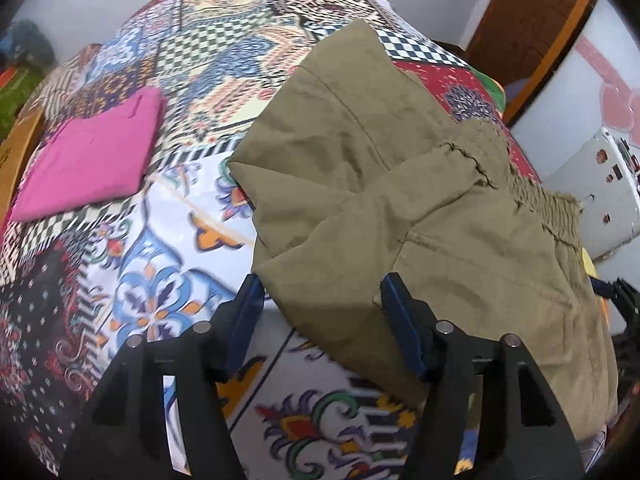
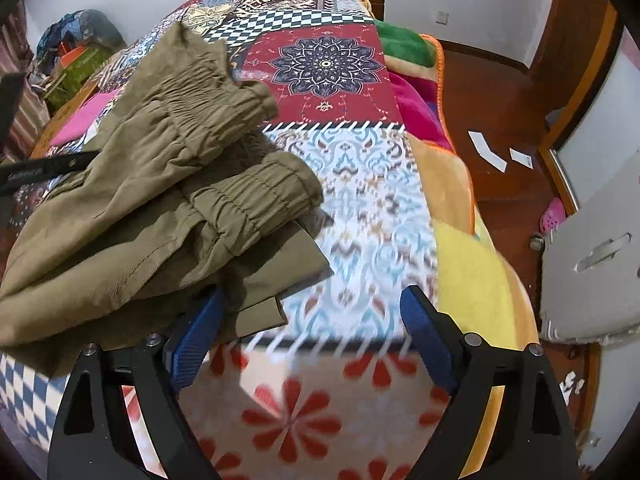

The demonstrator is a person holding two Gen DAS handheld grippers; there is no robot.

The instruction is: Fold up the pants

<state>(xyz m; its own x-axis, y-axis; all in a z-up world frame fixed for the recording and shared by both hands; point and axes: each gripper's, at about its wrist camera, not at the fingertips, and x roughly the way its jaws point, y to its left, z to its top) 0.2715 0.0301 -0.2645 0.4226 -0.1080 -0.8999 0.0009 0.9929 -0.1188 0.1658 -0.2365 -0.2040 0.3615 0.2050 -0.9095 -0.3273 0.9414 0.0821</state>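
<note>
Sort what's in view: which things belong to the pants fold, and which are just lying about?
In the job:
olive pants
left hand-held gripper
right hand-held gripper

Lying about:
folded pink garment
patchwork bedcover
paper slips on the floor
pink shoe

— Where do the pants (image 1: 384, 184) lie from my left gripper (image 1: 320, 300)?

— On the bedspread (image 1: 168, 208), just beyond my fingers, spreading to the right; their near corner sits between my 2 jaws.

— And the folded cloth (image 1: 88, 160)?

— Far left on the same bedspread, well apart from the pants.

— From my right gripper (image 2: 312, 312)?

— The pants (image 2: 152, 200) lie to the left, their near edge at my left finger (image 2: 196, 336). The floor (image 2: 496, 120) is on the right, beyond the bed's edge.
</note>
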